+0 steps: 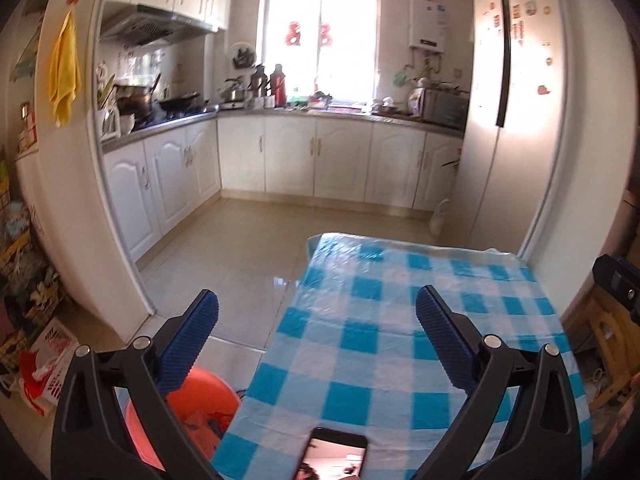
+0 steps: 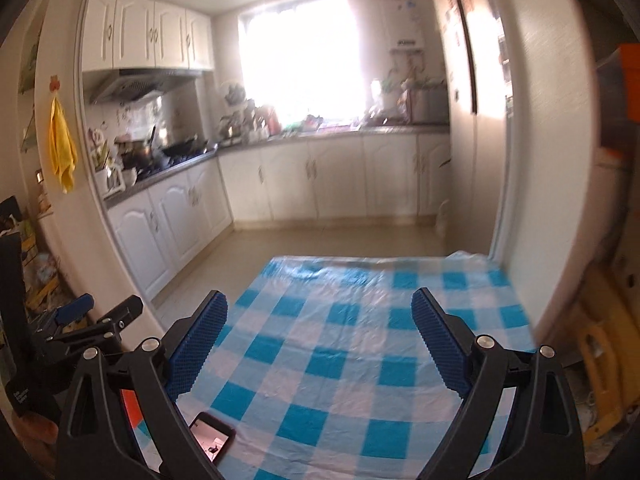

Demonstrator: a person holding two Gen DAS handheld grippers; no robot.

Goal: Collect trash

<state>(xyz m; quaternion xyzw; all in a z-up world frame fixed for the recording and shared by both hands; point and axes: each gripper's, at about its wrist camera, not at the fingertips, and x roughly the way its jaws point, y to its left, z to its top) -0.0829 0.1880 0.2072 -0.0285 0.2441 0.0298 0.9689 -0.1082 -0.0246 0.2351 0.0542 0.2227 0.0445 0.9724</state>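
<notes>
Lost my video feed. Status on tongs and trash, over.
Left tongs open, empty. Right tongs open, empty. No trash visible on checked table; only a phone there. Orange bin beside table.

The tablecloth (image 1: 400,344) looked like glossy, wrinkled plastic; the floor tiles (image 1: 240,248) shone; the orange tub (image 1: 200,400) seemed smooth plastic.

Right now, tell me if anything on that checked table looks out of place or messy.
Little stands out. The checked tablecloth lies flat, slightly wrinkled at the far edge, with no trash visible on it. Only a phone lies near the front edge with its screen lit. Both the left gripper and right gripper are open and empty.
</notes>
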